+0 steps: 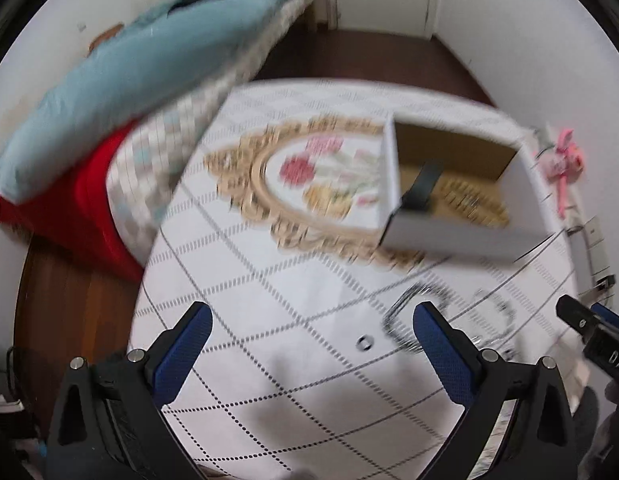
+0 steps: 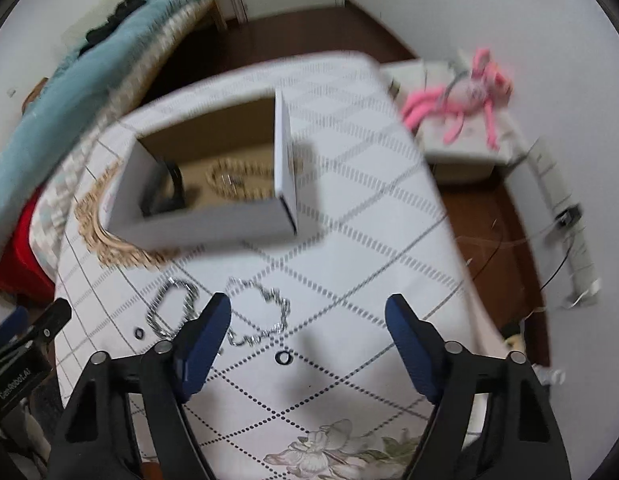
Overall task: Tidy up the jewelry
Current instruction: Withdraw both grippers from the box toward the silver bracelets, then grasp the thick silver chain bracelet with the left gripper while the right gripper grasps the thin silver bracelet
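Right wrist: silver chain (image 2: 261, 312) beyond spread jaws.

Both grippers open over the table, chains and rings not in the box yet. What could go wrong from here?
1. The two silver chains lie loose and close together; a pinch could catch only a few links, so a chain may slip out or drag the other.
2. The small rings lie flat on the tablecloth; the right gripper may pinch cloth instead.
3. The box looks light, so a bump could shift it.
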Demonstrator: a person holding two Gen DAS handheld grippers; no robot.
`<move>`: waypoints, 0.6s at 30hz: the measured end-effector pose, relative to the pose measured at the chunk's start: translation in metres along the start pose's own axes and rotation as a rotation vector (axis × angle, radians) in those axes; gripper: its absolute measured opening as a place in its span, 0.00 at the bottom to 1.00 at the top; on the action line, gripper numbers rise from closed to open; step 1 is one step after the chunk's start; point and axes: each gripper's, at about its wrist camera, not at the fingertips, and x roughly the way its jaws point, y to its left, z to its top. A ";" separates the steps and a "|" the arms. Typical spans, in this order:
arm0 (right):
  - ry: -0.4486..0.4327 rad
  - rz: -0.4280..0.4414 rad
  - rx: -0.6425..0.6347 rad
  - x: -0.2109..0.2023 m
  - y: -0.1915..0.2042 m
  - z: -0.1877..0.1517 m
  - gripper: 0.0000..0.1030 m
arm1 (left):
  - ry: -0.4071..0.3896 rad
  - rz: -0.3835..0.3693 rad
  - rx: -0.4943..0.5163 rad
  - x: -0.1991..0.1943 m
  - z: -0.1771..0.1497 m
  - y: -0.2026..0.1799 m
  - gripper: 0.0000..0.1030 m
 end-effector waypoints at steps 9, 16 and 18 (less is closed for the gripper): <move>0.059 -0.043 -0.042 0.059 0.007 -0.014 0.63 | 0.102 -0.070 0.036 0.056 -0.013 -0.010 0.91; 0.029 -0.091 -0.118 0.067 0.018 -0.018 0.46 | 0.123 -0.083 0.216 0.072 -0.010 -0.053 0.75; 0.017 -0.092 -0.131 0.066 0.019 -0.018 0.27 | 0.111 -0.092 0.243 0.072 -0.011 -0.060 0.71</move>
